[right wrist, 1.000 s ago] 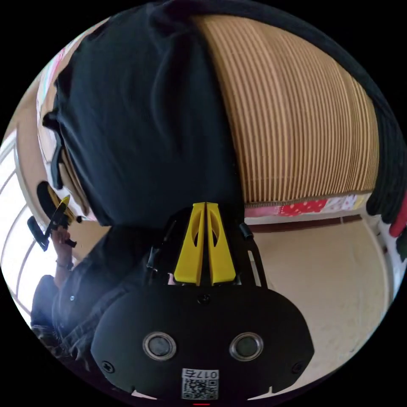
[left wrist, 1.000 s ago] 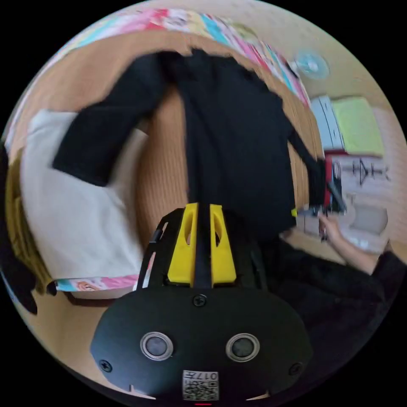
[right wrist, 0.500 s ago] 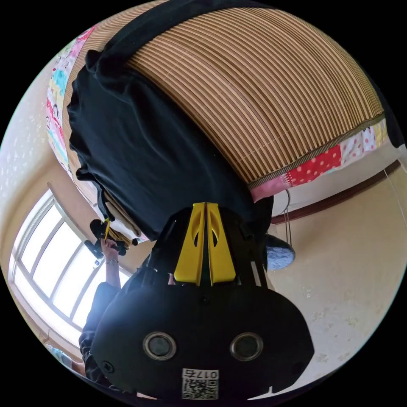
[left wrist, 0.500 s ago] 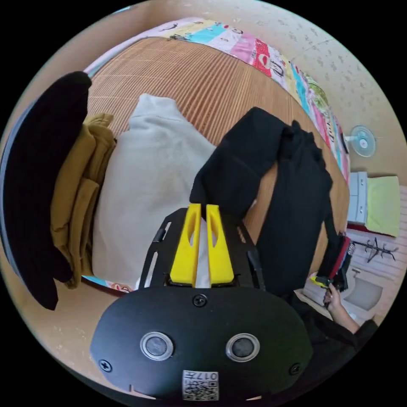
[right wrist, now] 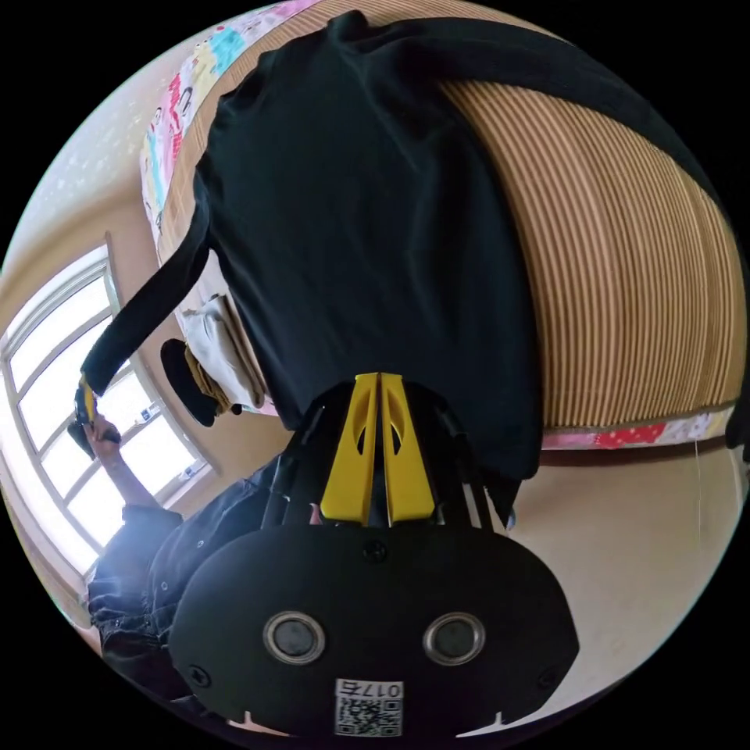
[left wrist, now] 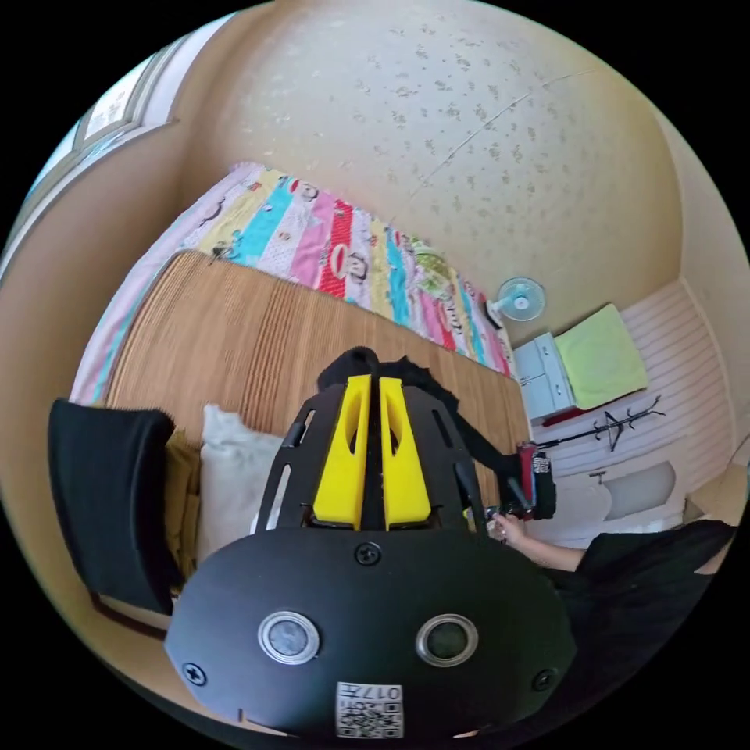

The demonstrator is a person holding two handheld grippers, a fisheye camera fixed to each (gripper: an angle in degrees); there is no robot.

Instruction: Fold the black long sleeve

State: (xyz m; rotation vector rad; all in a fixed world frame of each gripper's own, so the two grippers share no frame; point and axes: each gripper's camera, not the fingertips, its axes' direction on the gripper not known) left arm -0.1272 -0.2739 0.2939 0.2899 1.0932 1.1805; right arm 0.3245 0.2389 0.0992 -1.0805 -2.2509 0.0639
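Black long sleeve (right wrist: 367, 226) spread on the bamboo mat (right wrist: 625, 273), not yet folded.

I judge folding barely begun: body flat, one sleeve raised. My left gripper (left wrist: 367, 391) has jaws pressed together, dark cloth between them, seemingly pinching that sleeve end. My right gripper (right wrist: 379, 387) has jaws together at the hem; I cannot tell if cloth is caught.

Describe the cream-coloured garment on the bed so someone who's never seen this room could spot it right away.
Start at the bed's woven bamboo mat, edged by a bright patchwork quilt. At the mat's near end lies a row of folded clothes; the cream garment is the pale one nearest the mat's middle. It sits beside a mustard-yellow garment, with a black folded piece beyond that, so it is the lightest of the three.
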